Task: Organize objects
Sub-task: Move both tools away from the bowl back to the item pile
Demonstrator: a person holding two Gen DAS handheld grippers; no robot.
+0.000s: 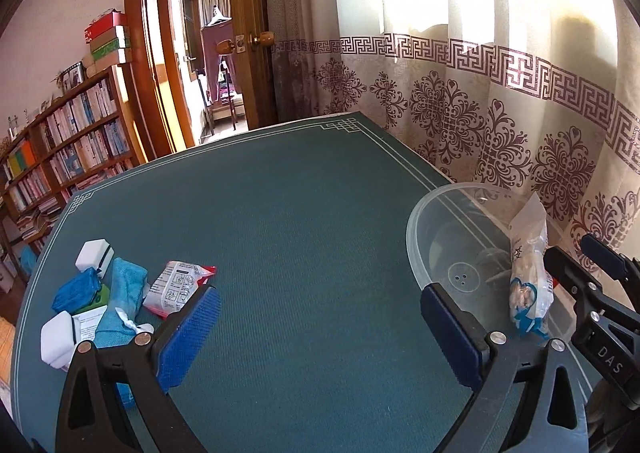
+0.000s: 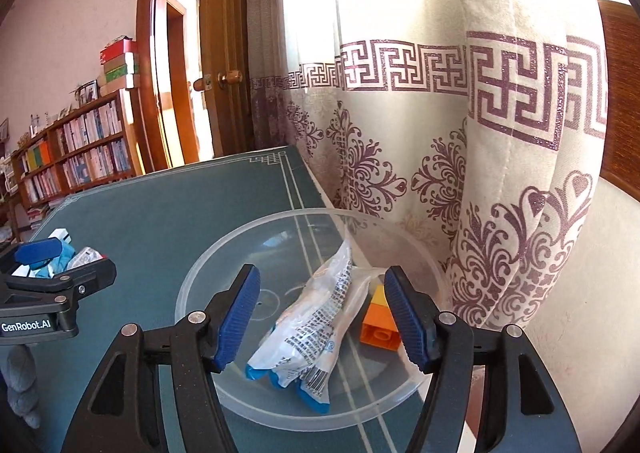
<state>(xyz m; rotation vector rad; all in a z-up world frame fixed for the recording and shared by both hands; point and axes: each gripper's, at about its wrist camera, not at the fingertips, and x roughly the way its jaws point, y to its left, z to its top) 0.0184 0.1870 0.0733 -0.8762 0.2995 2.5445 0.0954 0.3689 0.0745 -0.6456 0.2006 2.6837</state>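
Note:
A clear plastic bowl [image 2: 208, 273] stands on the green table at its right edge; it also shows in the left wrist view [image 1: 416, 245]. In it lie a white and blue snack packet [image 2: 308, 333] [image 1: 528, 285] and an orange and yellow toy block [image 2: 378, 321]. My right gripper [image 2: 322, 321] is open just above the bowl, its fingers either side of the packet without touching it. My left gripper [image 1: 320, 333] is open and empty over the table's middle. A pile of small objects lies at the table's left: a white and red packet [image 1: 176, 287], blue cloths [image 1: 120, 293], white blocks [image 1: 94, 257].
The green table mat [image 1: 300, 213] runs to a far edge. A patterned curtain [image 1: 480, 93] hangs right behind the bowl. A bookshelf [image 1: 68, 141] and an open wooden door [image 1: 248, 45] stand beyond the table to the left.

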